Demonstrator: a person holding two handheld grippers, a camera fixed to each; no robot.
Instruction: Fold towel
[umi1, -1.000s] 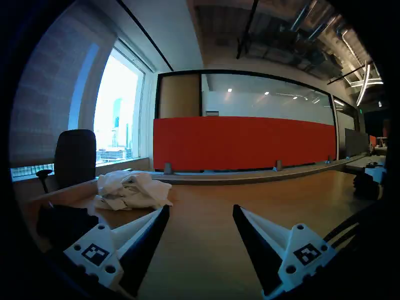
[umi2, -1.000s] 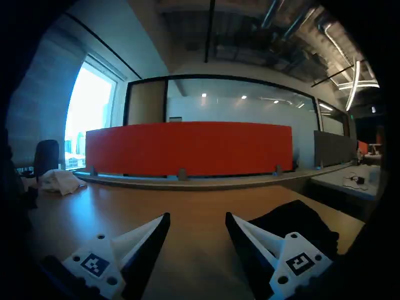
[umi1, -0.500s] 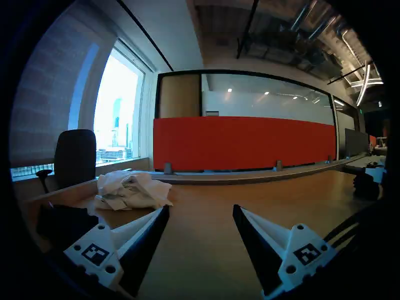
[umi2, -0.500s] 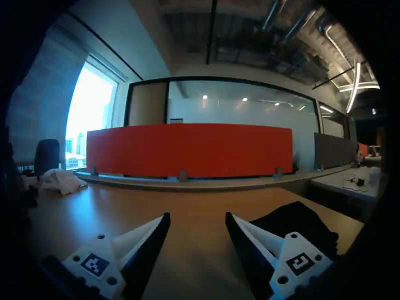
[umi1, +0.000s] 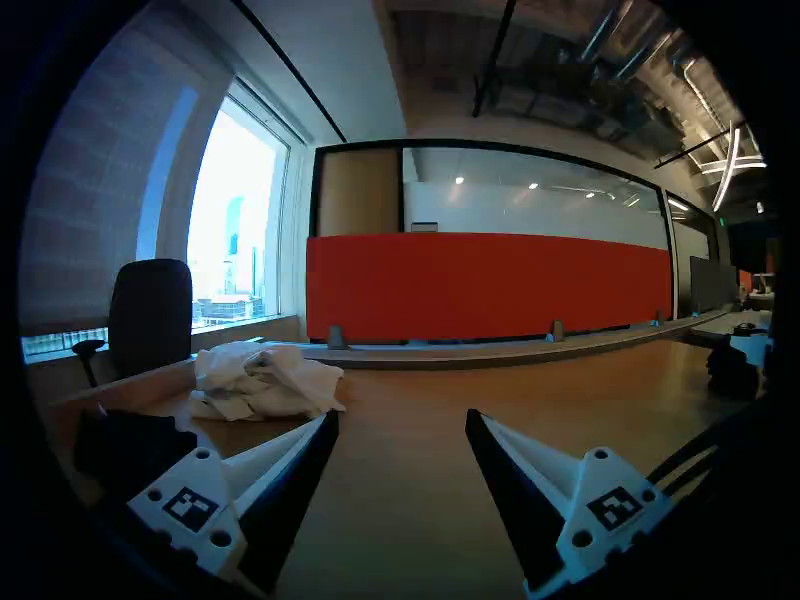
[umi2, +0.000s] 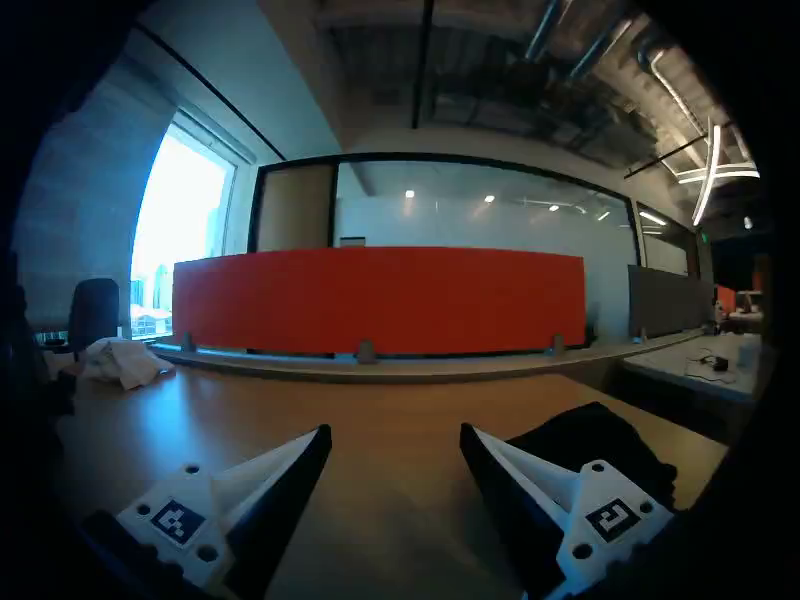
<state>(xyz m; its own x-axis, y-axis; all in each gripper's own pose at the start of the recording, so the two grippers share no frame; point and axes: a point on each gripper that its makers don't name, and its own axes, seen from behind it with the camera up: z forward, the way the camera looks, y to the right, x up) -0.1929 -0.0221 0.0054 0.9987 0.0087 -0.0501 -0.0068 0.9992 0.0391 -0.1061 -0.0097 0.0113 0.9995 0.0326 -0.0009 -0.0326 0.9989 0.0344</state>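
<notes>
Left tool (umi1: 400, 414) low over wood surface (umi1: 420, 500), fingers apart, empty. Right tool (umi2: 395, 428) likewise: fingers apart, gripping nothing. White towel (umi1: 262, 380) in crumpled heap on surface, far left, just past left tool's left finger; neither tool touching it. Black cloth (umi2: 590, 435) on surface near right, behind right tool's right finger. Red divider (umi1: 490, 285) along far edge; office chair (umi1: 150, 315) far left.

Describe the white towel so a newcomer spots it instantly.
Find the bright window on the left, then the wooden desk below it. The white towel lies crumpled at that end of the desk, near a black chair. It is pale and rumpled, while the other cloth on the desk is black.
</notes>
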